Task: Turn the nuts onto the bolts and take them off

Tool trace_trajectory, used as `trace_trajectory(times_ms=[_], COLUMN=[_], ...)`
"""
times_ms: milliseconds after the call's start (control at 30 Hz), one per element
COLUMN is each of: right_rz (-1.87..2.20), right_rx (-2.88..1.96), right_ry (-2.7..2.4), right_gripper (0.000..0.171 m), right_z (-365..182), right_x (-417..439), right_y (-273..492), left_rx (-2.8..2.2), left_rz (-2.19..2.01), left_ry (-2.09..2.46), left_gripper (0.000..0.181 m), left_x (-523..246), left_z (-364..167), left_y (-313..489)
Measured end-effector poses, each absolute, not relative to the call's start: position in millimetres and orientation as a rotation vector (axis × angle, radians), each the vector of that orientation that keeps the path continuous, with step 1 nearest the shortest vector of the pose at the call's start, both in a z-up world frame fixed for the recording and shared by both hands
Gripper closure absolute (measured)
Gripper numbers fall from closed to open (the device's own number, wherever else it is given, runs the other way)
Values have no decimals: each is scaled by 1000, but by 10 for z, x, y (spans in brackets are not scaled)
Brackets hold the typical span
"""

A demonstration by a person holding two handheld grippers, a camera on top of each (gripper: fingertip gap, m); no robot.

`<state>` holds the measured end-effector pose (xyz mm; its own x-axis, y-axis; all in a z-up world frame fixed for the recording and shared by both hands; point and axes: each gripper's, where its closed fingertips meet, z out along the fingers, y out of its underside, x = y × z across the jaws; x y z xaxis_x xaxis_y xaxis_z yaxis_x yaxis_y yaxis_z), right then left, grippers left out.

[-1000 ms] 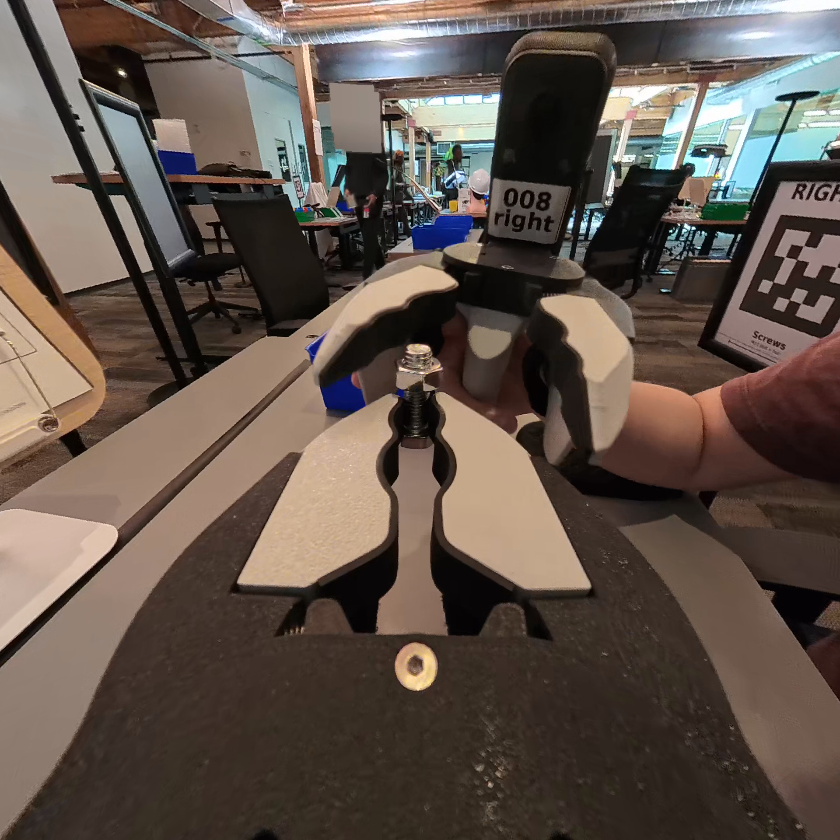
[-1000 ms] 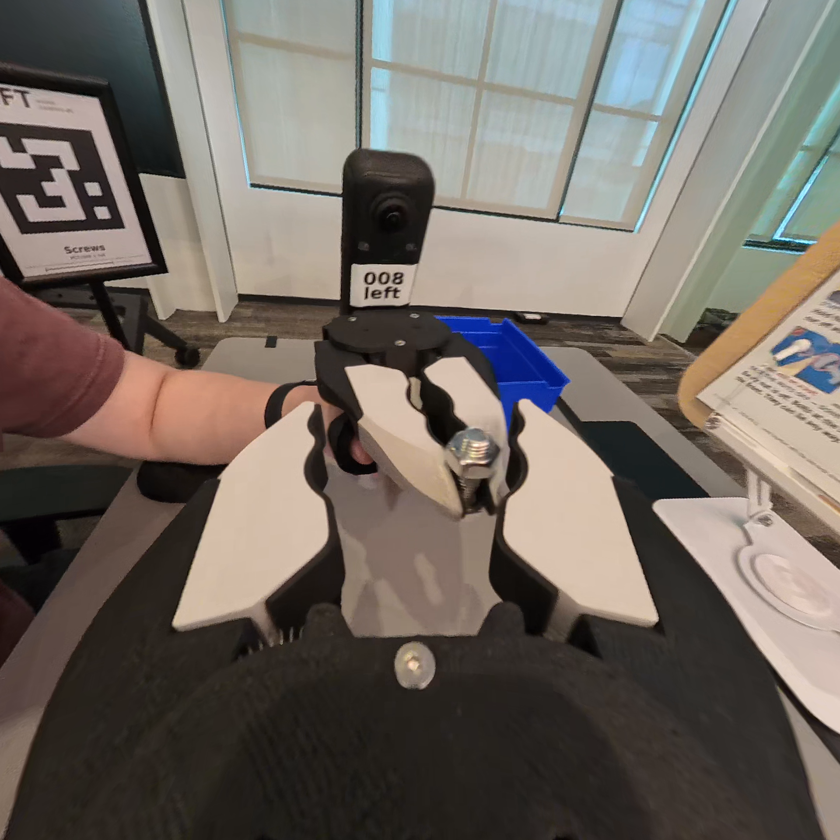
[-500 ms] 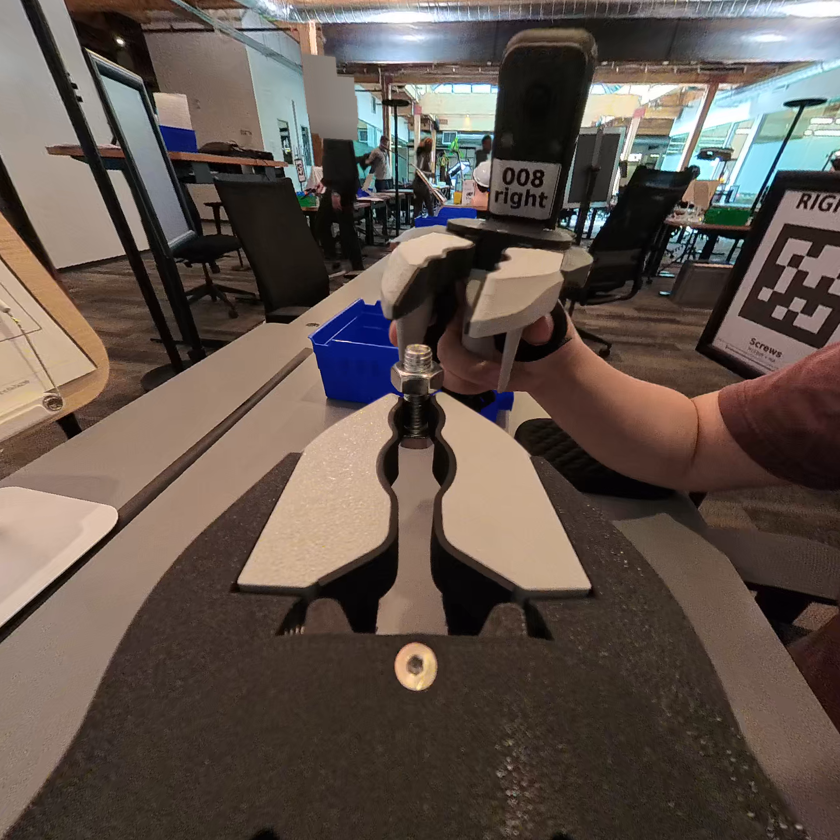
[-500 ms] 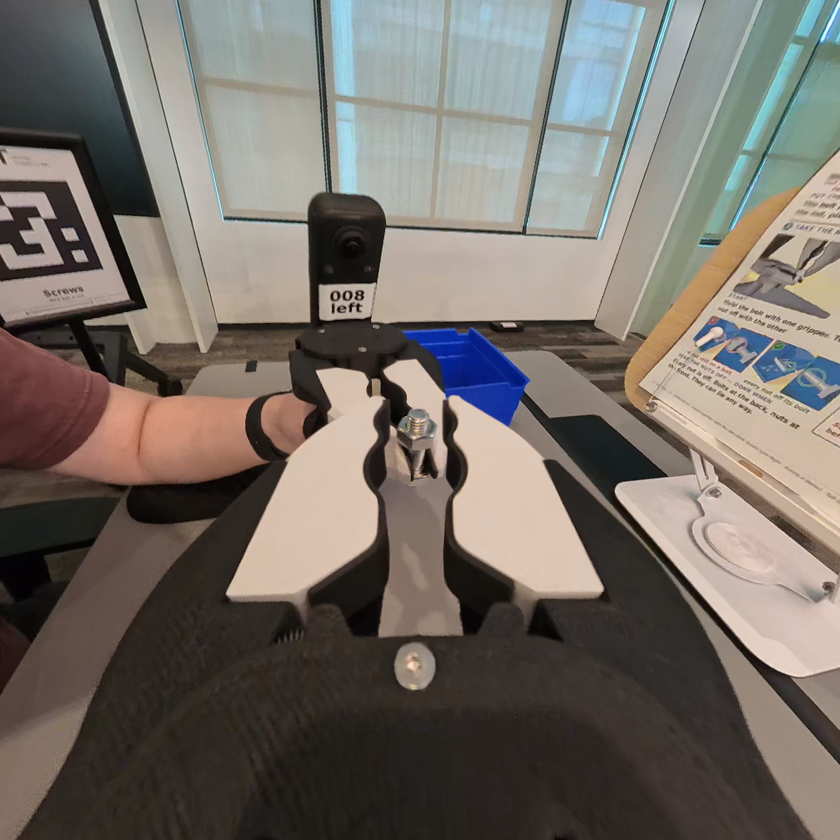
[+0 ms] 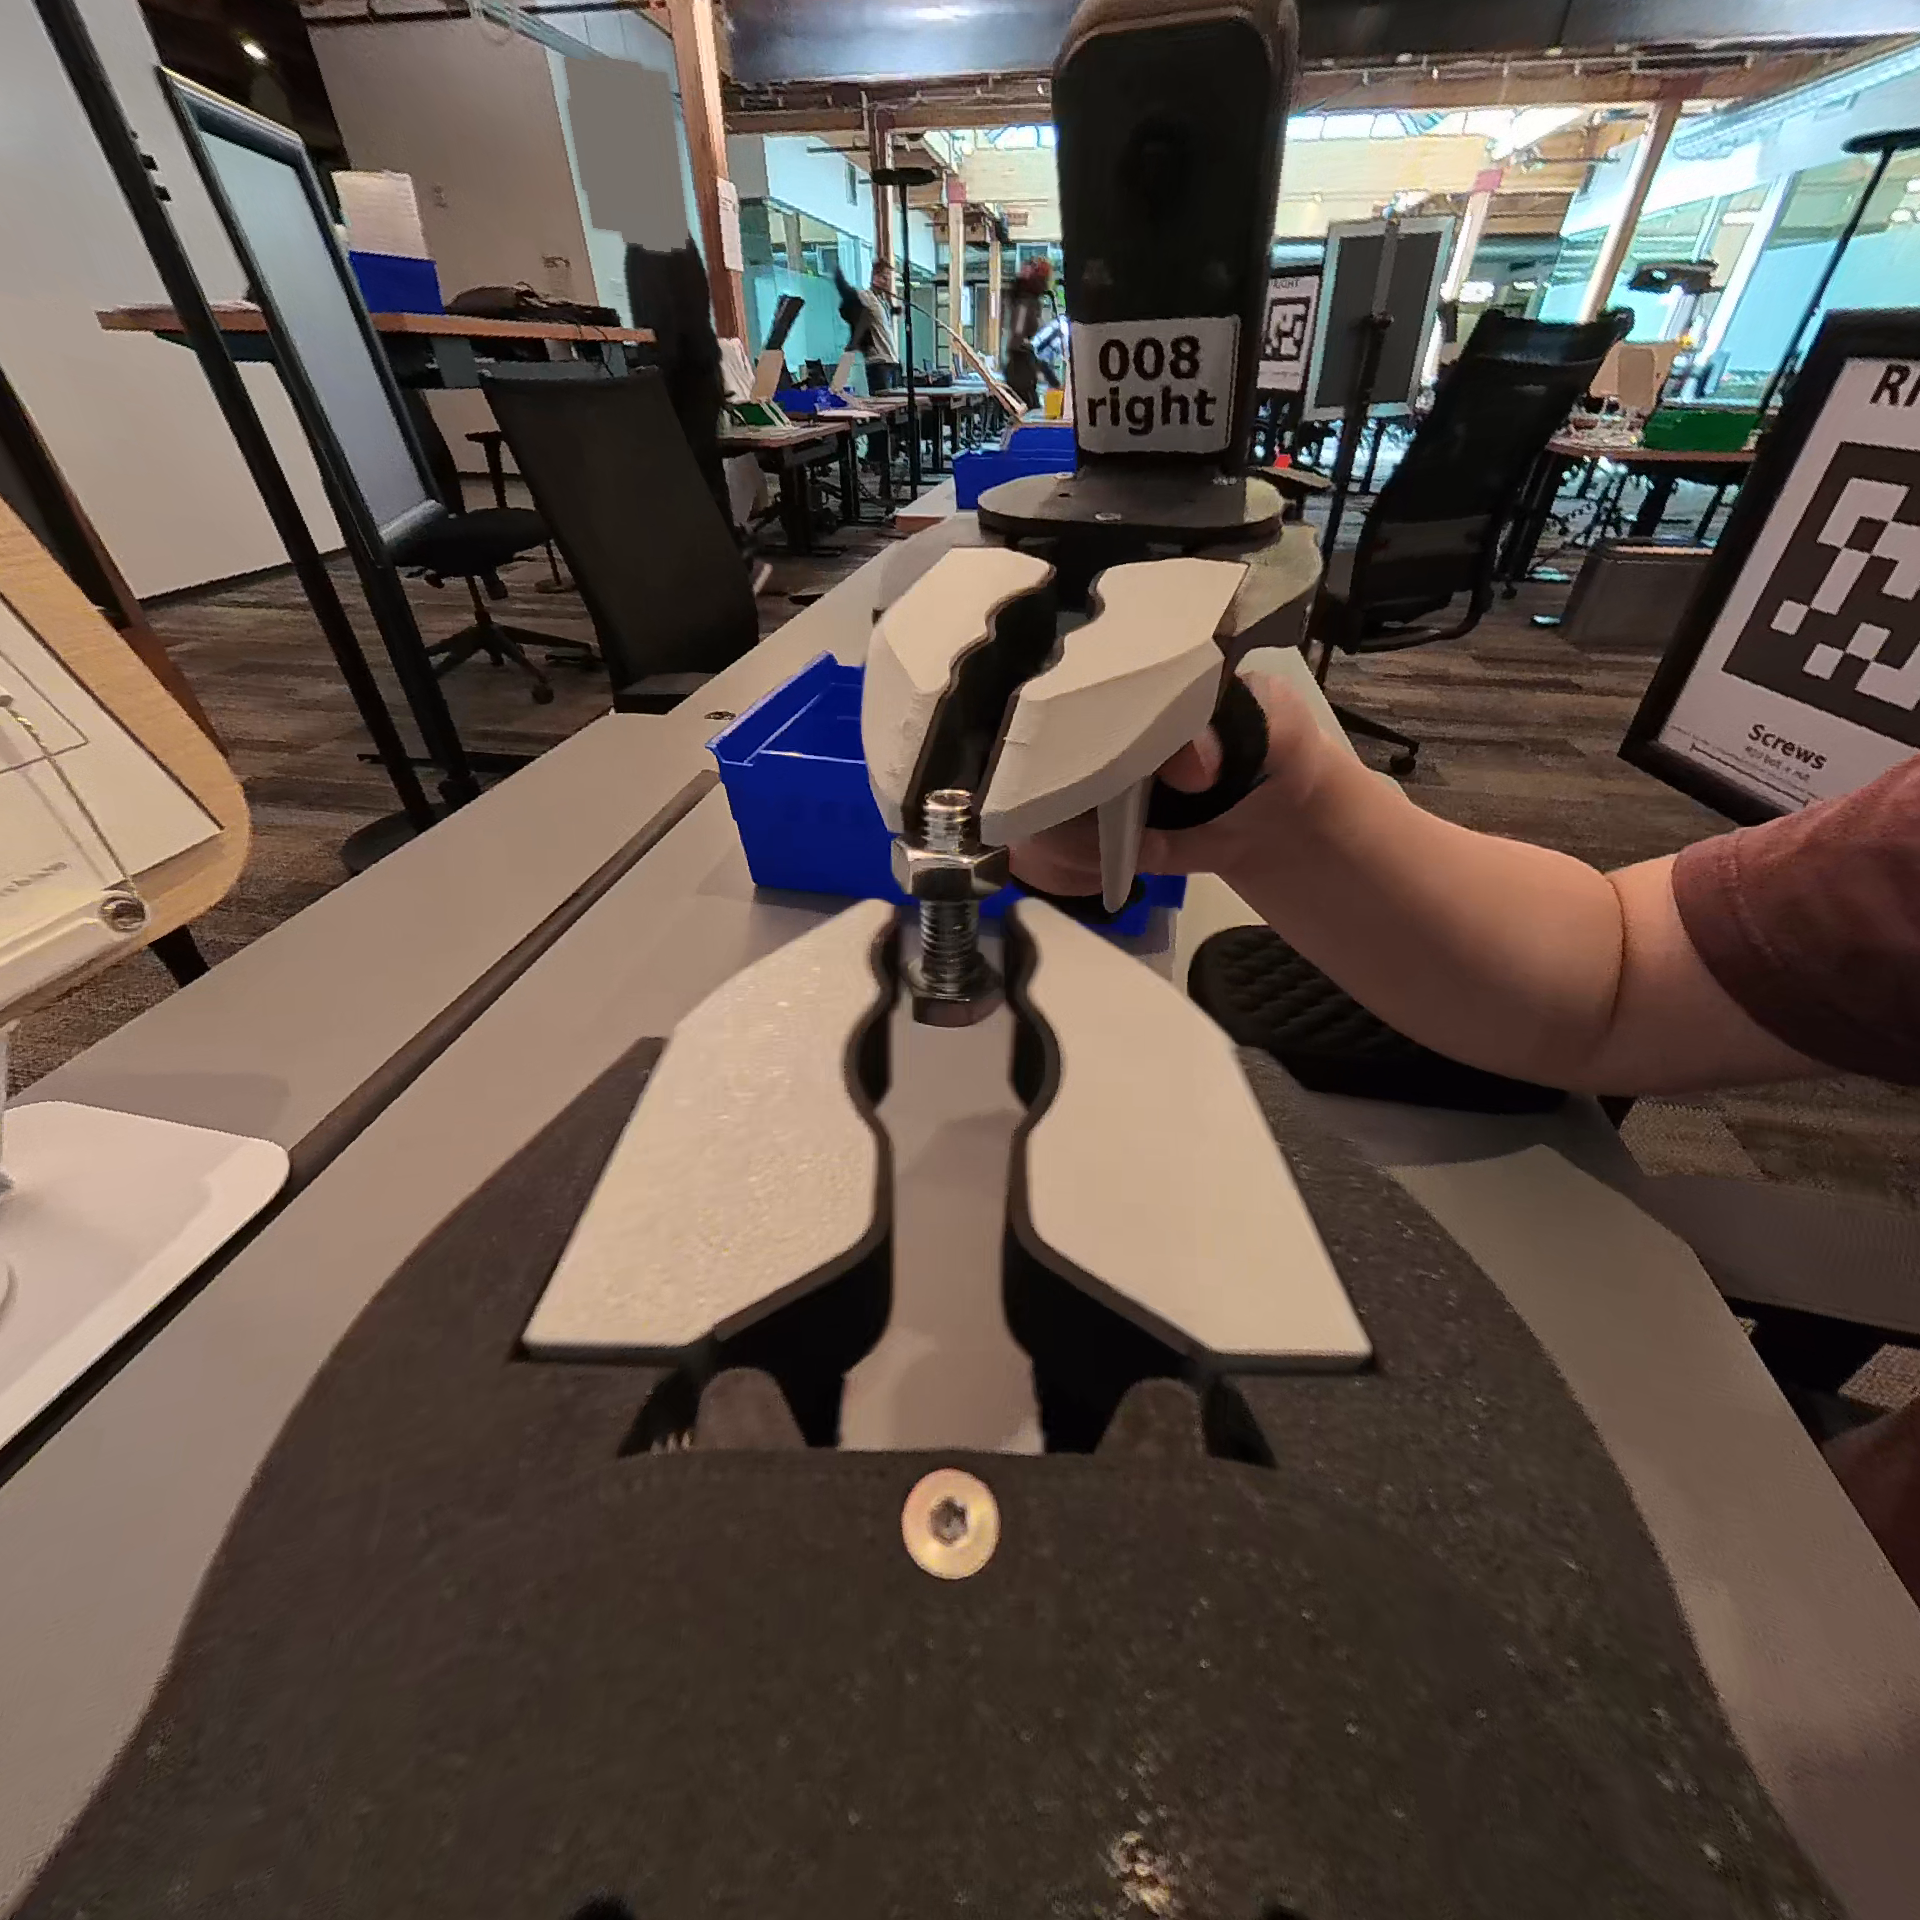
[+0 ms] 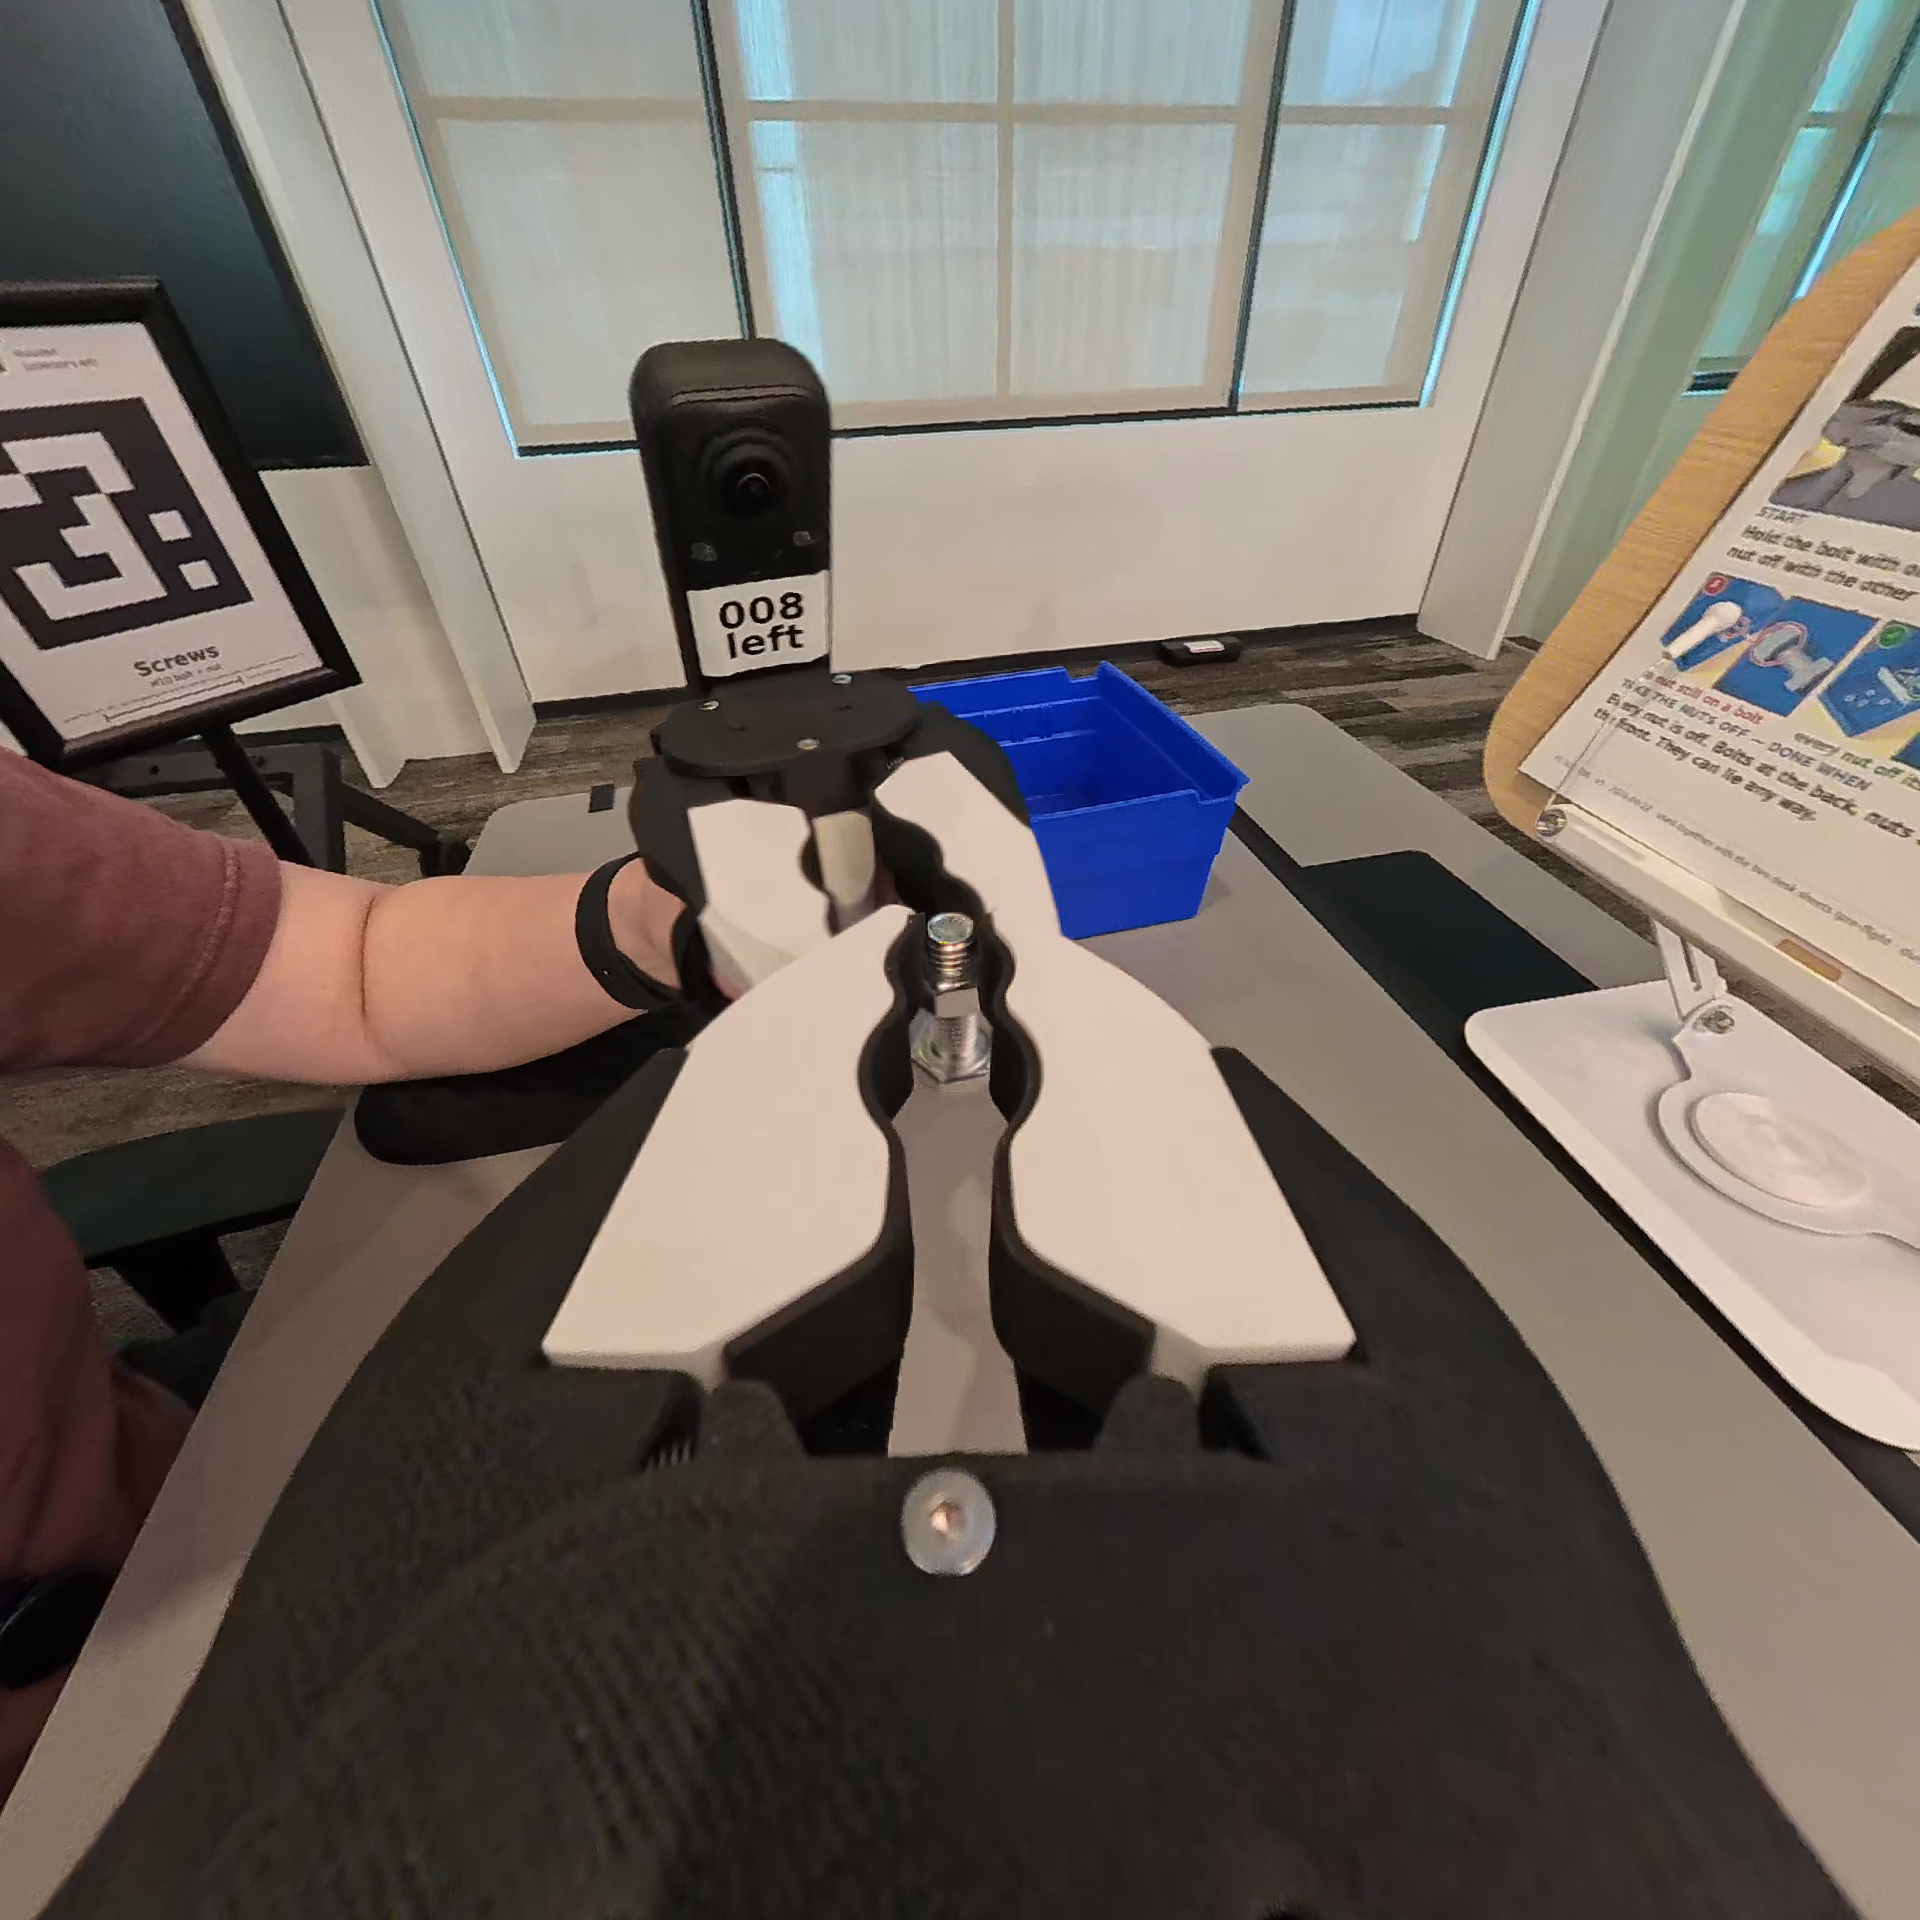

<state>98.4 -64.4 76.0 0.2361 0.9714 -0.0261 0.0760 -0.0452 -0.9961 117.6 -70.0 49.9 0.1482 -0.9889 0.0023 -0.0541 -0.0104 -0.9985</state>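
The left tongs (image 5: 948, 961) are closed on the head end of the bolt (image 5: 943, 935), held upright above the tabletop (image 5: 436, 997); the nut (image 5: 948, 868) sits partway down the bolt's thread; the right tongs (image 6: 951, 1003) close around the nut, whether gripping cannot be told; unscrewing appears unfinished.

A blue bin (image 6: 1101, 800) sits on the grey counter (image 6: 1351, 1039). A framed marker sign (image 6: 114, 530) stands to one side. An instruction sheet on a white stand (image 6: 1714, 1122) stands opposite, near black office chairs (image 5: 623, 520).
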Motion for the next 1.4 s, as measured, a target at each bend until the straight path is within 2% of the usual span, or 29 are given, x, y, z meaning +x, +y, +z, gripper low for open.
trace_trajectory(times_ms=[67, 167, 333, 667, 1133, 1167, 1200, 1233, 1400], right_rz=[1027, 1081, 1083, 1150, 1162, 1143, 1122, 1108, 1115], right_rx=[-1395, -1383, -1372, -1283, -1261, -1259, -1259, -1260, -1285], right_ry=[-1049, -1039, -1079, -1276, -1224, -1209, -1192, -1187, -1199], right_gripper=[161, 161, 161, 161, 161, 154, 136, 127, 119], right_z=[781, 820, 803, 774, 815, 824, 833, 830, 752], right_x=[1012, 1032, 1001, 962, 978, 979, 981, 983, 917], right_y=[-621, -642, -693, -989, -934, -913, -889, -876, -868], left_rx=[-1320, -1351, -1343, -1267, -1271, -1276, -1286, -1296, -1319], left_rz=[-1063, -1013, -1052, -1195, -1090, -1087, -1085, -1084, -1092], left_ry=[1116, 1159, 1171, 1345, 1294, 1289, 1280, 1275, 1237], left_gripper=[140, 136, 155, 163, 165, 165, 165, 165, 165], left_x=[1168, 1184, 1237, 1312, 1334, 1331, 1328, 1323, 1304], left_z=[521, 443, 407, 363, 350, 355, 355, 351, 361], left_y=[-678, -668, -717, -1046, -935, -927, -911, -897, -842])
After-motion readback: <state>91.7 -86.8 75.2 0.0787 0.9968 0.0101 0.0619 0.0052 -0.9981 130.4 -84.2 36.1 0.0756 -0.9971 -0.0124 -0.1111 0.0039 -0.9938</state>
